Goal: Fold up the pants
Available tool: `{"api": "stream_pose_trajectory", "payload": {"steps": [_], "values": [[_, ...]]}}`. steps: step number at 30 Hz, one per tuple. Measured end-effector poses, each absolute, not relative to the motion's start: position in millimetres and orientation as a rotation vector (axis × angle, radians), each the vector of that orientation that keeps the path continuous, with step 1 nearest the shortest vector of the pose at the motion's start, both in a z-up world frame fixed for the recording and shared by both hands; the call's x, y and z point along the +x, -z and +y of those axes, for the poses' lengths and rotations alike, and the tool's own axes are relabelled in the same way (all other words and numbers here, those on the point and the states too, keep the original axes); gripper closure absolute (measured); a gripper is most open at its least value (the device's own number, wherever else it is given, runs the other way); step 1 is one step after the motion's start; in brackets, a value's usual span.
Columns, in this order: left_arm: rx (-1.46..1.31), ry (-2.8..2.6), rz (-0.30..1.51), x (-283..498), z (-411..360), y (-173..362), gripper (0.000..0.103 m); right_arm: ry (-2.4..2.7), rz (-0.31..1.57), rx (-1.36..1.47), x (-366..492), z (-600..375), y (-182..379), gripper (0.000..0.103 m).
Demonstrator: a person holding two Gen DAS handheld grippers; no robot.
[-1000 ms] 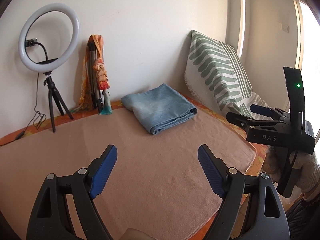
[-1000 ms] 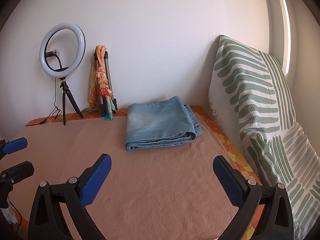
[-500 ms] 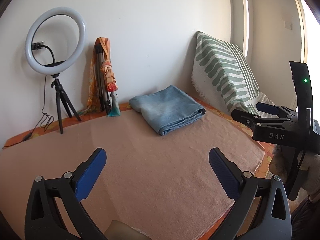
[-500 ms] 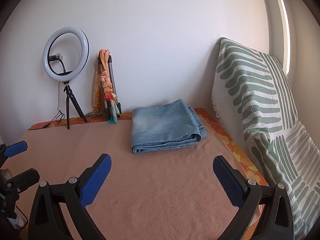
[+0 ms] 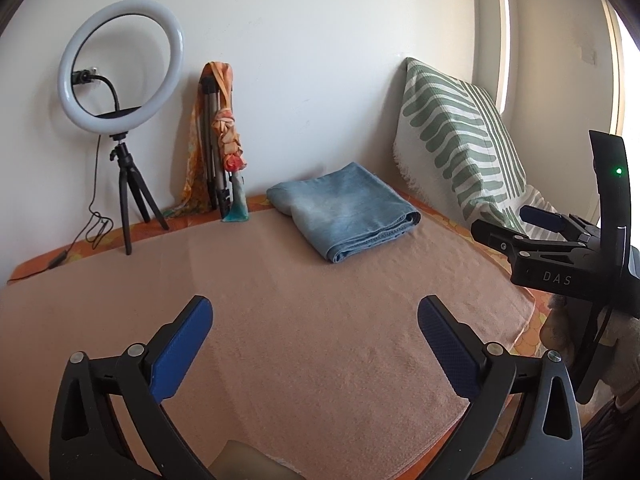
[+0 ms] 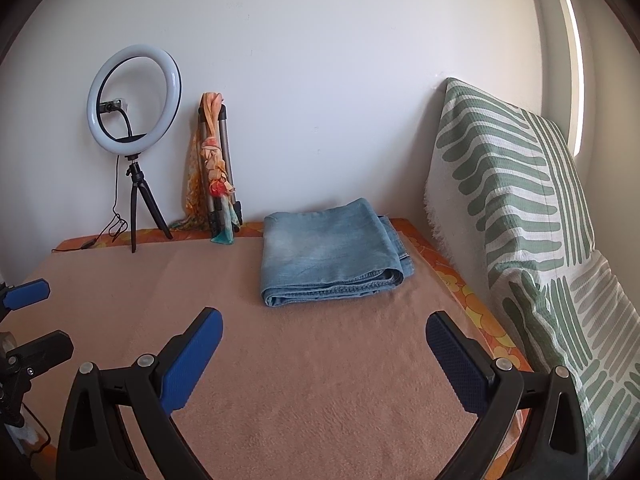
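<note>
A ring light [image 6: 134, 100] on its tripod stood far left by the wall, a scarf-draped tripod [image 6: 216, 172] beside it. The folded jeans [image 6: 332, 250] lay on the tan blanket [image 6: 320, 380] near the striped cushion [image 6: 520, 208]. The left gripper [image 5: 314, 344], having just widened, and the right gripper [image 6: 324, 356] both gaped empty, well short of the jeans.

bed [image 6: 472, 300] with orange floral cover, overlaid by a peach blanket [image 6: 320, 380]. on the blanket: folded blue denim pants [image 6: 328, 252] (near the far right corner). on the cover along the wall: ring light tripod [image 6: 138, 200], folded tripod [image 6: 218, 184] wrapped in a scarf, patterned cushion [image 6: 520, 208].
</note>
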State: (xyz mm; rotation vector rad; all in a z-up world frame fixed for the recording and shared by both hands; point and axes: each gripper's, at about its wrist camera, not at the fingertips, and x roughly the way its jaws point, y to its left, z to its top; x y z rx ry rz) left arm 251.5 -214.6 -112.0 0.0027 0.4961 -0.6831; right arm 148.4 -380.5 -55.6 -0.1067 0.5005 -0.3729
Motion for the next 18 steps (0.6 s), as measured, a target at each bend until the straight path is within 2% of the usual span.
{"api": "stream_pose_trajectory", "payload": {"steps": [18], "values": [[0.009, 0.683, 0.508, 254.3, -214.7, 116.6, 0.001, 0.375, 0.496, -0.108, 147.4, -379.3, 53.8, 0.000]]}}
